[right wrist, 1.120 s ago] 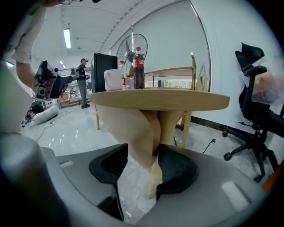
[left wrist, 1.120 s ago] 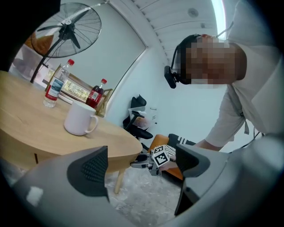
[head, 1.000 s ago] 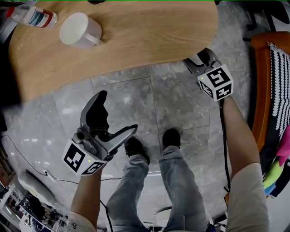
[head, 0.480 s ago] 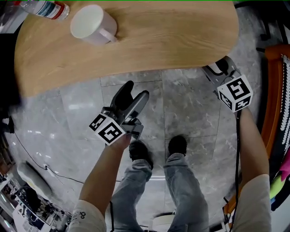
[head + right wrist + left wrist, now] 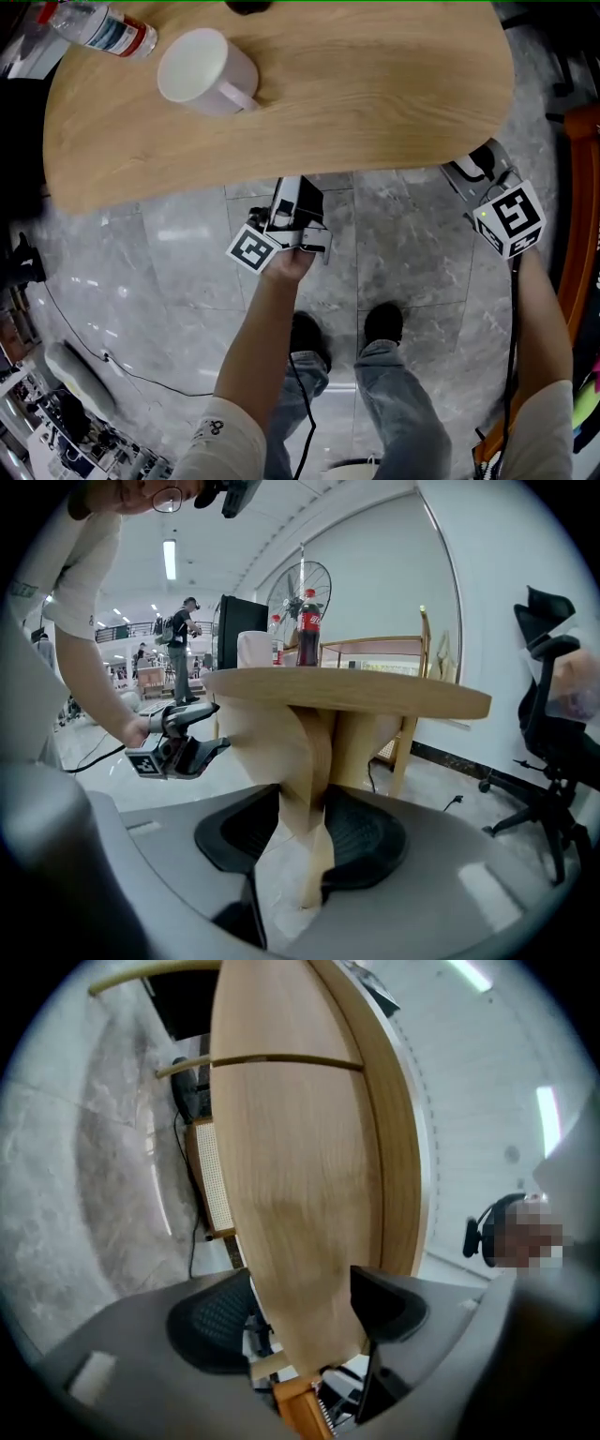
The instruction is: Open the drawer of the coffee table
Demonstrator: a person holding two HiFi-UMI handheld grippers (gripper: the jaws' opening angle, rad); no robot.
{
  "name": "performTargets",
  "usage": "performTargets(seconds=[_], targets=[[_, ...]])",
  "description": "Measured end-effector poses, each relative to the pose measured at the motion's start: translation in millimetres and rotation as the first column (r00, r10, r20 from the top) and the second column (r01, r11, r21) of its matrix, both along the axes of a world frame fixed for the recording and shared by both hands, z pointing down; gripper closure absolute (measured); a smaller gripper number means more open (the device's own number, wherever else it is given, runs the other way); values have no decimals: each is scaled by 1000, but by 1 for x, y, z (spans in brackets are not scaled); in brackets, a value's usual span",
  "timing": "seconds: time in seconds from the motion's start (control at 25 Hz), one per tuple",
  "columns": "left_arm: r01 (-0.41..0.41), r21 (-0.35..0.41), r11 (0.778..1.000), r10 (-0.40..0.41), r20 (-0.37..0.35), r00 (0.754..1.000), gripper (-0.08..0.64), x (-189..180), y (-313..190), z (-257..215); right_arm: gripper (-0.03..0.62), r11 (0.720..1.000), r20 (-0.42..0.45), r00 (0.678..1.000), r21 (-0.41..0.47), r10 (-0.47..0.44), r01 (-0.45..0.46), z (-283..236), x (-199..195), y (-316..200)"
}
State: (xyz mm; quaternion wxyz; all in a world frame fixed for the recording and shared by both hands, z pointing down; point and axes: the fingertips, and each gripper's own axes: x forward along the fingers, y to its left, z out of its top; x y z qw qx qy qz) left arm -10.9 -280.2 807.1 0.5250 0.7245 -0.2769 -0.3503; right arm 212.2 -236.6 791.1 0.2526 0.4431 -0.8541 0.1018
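Observation:
The oval wooden coffee table [image 5: 375, 94] fills the top of the head view. My left gripper [image 5: 292, 199] reaches under its near edge, rolled on its side. In the left gripper view the jaws [image 5: 300, 1321] stand apart with the table's wooden body [image 5: 300, 1166] beyond them; a thin dark seam [image 5: 281, 1058] crosses that panel. These jaws have just been closing, with nothing gripped between them. My right gripper [image 5: 478, 169] sits by the table's right edge. Its jaws [image 5: 300, 841] leave a narrow gap, empty, facing the table's base [image 5: 314, 752]. No drawer handle is plainly visible.
A white mug [image 5: 202, 70] and a plastic bottle [image 5: 103, 28] stand on the table top. An orange chair [image 5: 581, 187] is at the right, a black office chair [image 5: 548, 696] farther off. The person's feet [image 5: 384, 323] and a cable [image 5: 122, 370] are on the grey tiles.
The left gripper has moved from the open floor to the table's near edge, rolling over and narrowing its jaws. The right gripper has stayed by the right edge.

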Motion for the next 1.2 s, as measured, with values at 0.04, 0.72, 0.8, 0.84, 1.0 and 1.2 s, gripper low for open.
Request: performTargets(seconds=[0.04,0.72,0.8,0.84,1.0,1.2], targets=[[19,-5,1000,-19,-36,999,228,-3,-1,1,431,1000,2,1000,3,-3,3,-1,-1,0],[109,2,994,-105,-263,959,364,-32,-9,15,431,1000,-10,1000,3,-13,13,-1,-1,-1],[106,10,994,-99,-266,959,374,-31,-8,15,431,1000,-12,1000,0,-11,12,-1,-1,-1],[106,10,994,-100,-265,959,374,-31,-8,15,431,1000,-14,1000,-2,-10,10,-2,-1,0],[111,11,994,-104,-256,961,388,-32,-6,15,433,1000,-15,1000,4,-5,5,-2,0,1],[103,19,995,-95,-242,966,402,-32,-5,15,439,1000,-17,1000,4,-17,17,-3,-3,4]])
